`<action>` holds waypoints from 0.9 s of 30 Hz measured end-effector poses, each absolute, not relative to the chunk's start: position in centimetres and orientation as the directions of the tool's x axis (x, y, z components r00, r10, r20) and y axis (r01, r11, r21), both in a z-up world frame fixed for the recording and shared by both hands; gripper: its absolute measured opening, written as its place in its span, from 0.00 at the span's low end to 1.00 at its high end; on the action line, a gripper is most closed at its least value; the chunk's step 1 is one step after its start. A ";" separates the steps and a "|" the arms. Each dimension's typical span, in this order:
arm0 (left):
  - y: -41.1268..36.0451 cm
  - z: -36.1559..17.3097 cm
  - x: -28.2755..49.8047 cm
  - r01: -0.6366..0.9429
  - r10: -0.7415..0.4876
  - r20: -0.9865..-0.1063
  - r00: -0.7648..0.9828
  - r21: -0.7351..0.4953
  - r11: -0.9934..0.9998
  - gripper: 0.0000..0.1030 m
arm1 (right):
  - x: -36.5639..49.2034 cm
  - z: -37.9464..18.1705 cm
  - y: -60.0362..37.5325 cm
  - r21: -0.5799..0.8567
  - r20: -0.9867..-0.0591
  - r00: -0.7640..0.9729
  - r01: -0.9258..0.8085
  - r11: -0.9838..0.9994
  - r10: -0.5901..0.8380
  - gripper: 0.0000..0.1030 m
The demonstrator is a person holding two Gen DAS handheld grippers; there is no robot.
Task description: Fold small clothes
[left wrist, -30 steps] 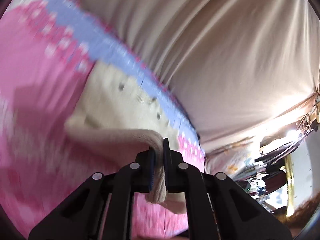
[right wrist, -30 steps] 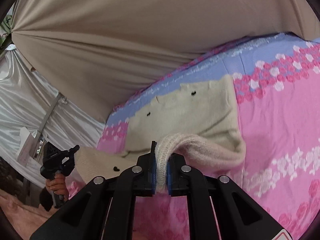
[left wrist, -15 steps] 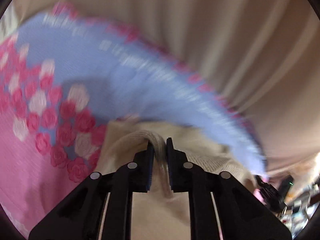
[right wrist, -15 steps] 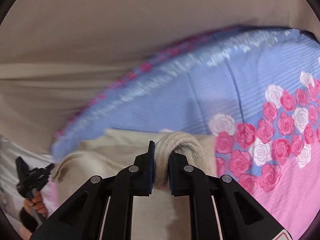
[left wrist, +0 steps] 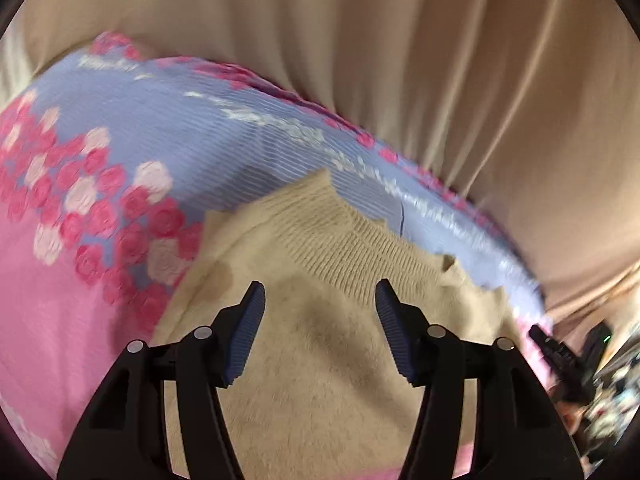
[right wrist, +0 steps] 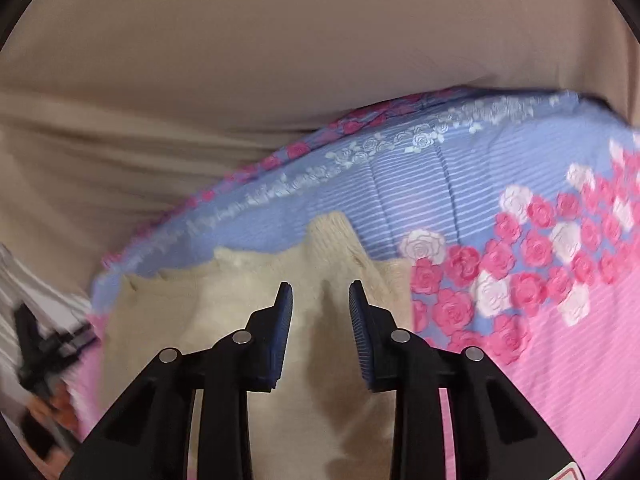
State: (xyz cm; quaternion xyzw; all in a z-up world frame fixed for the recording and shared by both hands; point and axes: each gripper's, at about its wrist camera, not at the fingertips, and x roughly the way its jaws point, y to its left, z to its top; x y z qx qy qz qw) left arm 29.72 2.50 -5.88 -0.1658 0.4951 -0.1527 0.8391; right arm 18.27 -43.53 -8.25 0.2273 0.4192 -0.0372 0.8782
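Note:
A cream knitted sweater (left wrist: 320,344) lies folded on the pink and blue floral bedsheet (left wrist: 80,288). Its ribbed hem points toward the sheet's blue far edge. My left gripper (left wrist: 320,300) is open and empty just above the sweater's left part. In the right wrist view the sweater (right wrist: 240,288) lies under my right gripper (right wrist: 320,296), which is also open and empty above the sweater's right part. The near part of the sweater is hidden behind the gripper bodies.
A beige curtain (left wrist: 400,60) hangs right behind the bed's far edge. The sheet (right wrist: 540,320) spreads to the right in the right wrist view. Each gripper shows at the edge of the other's view, the right gripper (left wrist: 560,356) and the left gripper (right wrist: 40,344).
Both grippers carried the sweater's edge forward over itself toward the blue far edge, then let go. Both jaws have opened and the fabric now lies flat.

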 end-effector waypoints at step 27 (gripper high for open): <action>11.4 -9.5 26.1 -0.182 -0.347 -0.832 0.433 -0.458 0.870 0.70 | 11.7 -10.6 -43.0 0.366 -0.854 0.485 0.301 0.881 0.189 0.60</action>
